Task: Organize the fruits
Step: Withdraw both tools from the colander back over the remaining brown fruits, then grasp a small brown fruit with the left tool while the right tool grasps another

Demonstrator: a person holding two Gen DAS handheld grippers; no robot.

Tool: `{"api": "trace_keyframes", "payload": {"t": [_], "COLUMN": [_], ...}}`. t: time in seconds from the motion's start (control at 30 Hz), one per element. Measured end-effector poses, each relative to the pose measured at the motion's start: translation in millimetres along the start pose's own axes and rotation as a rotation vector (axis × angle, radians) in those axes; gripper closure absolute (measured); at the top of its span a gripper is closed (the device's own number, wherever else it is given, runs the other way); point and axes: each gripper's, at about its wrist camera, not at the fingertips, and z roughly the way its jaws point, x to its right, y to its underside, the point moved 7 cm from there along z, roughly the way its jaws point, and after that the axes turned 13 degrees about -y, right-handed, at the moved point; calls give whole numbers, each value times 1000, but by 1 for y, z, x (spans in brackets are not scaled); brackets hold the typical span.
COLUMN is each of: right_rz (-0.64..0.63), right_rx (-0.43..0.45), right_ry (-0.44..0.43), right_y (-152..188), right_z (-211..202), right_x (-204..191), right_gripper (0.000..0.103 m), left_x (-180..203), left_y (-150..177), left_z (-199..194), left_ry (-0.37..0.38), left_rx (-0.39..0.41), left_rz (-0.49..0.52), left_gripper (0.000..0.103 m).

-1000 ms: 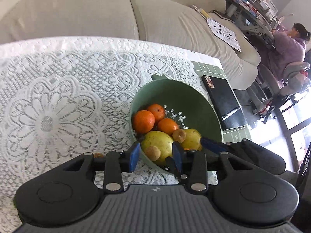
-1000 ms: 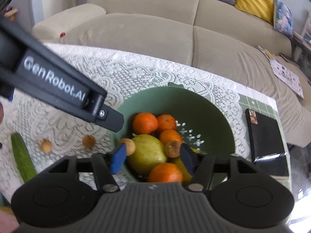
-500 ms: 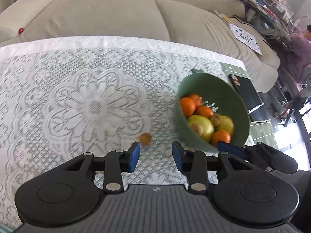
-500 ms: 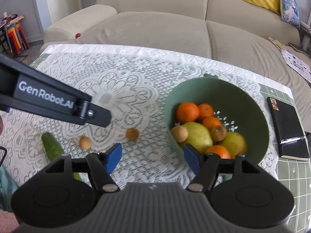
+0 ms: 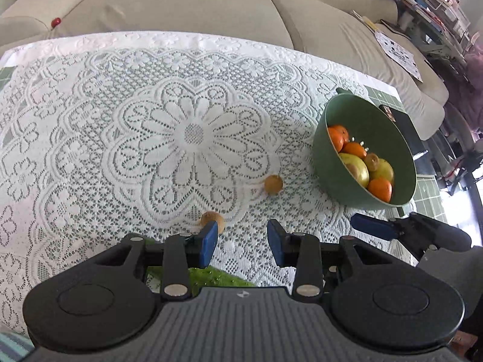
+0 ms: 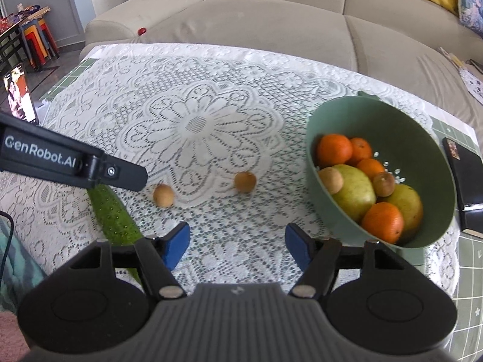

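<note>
A green bowl (image 5: pixel 332 157) (image 6: pixel 422 138) at the table's right holds oranges (image 6: pixel 334 150), two pears (image 6: pixel 354 193) and two small brown fruits (image 6: pixel 330 180). Two more small brown fruits lie on the lace cloth: one (image 5: pixel 273 184) (image 6: pixel 245 182) nearer the bowl, one (image 5: pixel 211 220) (image 6: pixel 163 195) to its left. My left gripper (image 5: pixel 241 239) is open and empty, just short of the left fruit. My right gripper (image 6: pixel 237 244) is open and empty, above the cloth before both fruits. A cucumber (image 6: pixel 113 218) lies at the left, partly under my left gripper.
A black notebook (image 6: pixel 465 175) lies right of the bowl. A beige sofa (image 6: pixel 271 21) runs behind the table. A phone (image 6: pixel 18 96) stands at the table's left edge. The right gripper's blue fingertip (image 5: pixel 372 226) shows at the left wrist view's right.
Both grippers have drawn back and to the left, away from over the bowl. The two loose brown fruits and the cucumber have come into view. Both stay open.
</note>
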Motion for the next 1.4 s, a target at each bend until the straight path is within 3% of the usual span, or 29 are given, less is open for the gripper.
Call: {"api": "trace_keyframes", "payload": {"t": [0.1,0.37,0.53,1.0,1.2,1.4], "right_rz": [-7,-16,-35,-150,-243,-272], "right_rx": [-18,-56,-62,-40,-44,-50], "right_ry": [-14,-76,-79,-50,-1,12], "right_y": [0,3,2,-11,-19,-26], "right_z": [6,23,32,50,61,73], "right_x": [-4,-13,-13,0,7,11], "right_gripper": [42,66,73,74,74,74], "left_x": [-4,-9,-9,-6,-9,-12], "left_y": [3,13,13,11,9,8], "left_z": [4,19,30,68,76,82], "left_ry": [19,68,53,-16,-29,-52], "left_rx": [-12,-42,-44,-78,-91,-103], "left_rz": [-1,-5,3,-2,4,-5], "left_gripper": [59,68,70,70,79,80]}}
